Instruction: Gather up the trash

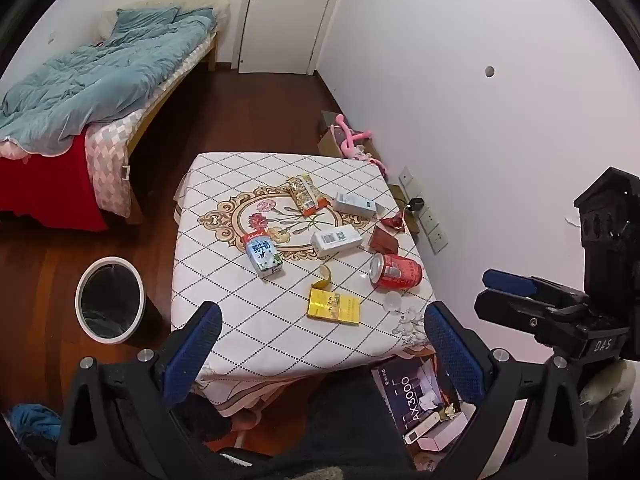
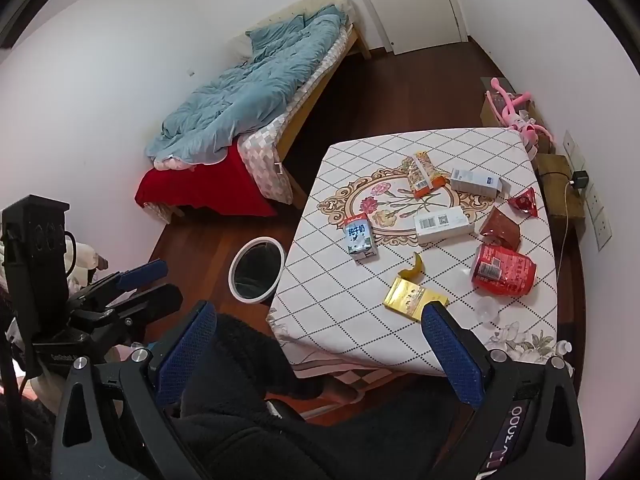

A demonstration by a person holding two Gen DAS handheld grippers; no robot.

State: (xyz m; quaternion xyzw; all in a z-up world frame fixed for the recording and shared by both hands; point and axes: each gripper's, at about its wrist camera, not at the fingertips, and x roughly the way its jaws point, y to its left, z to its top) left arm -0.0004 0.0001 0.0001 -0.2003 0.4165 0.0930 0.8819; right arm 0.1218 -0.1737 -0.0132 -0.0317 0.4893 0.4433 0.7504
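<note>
Trash scattered on the surface, both tongs empty and spread wide above its near edge.

Left wrist view: left tongs (image 1: 322, 354) gape over the surface (image 1: 240, 320); the can (image 1: 396, 271) lies on its side and could roll off the right edge if nudged; the bin (image 1: 110, 300) stands on the floor left of the surface. Right wrist view: right tongs (image 2: 318, 352) gape near the gold box (image 2: 414, 298); the peel (image 2: 414, 268) just behind it might get knocked away by a careless reach.
</note>
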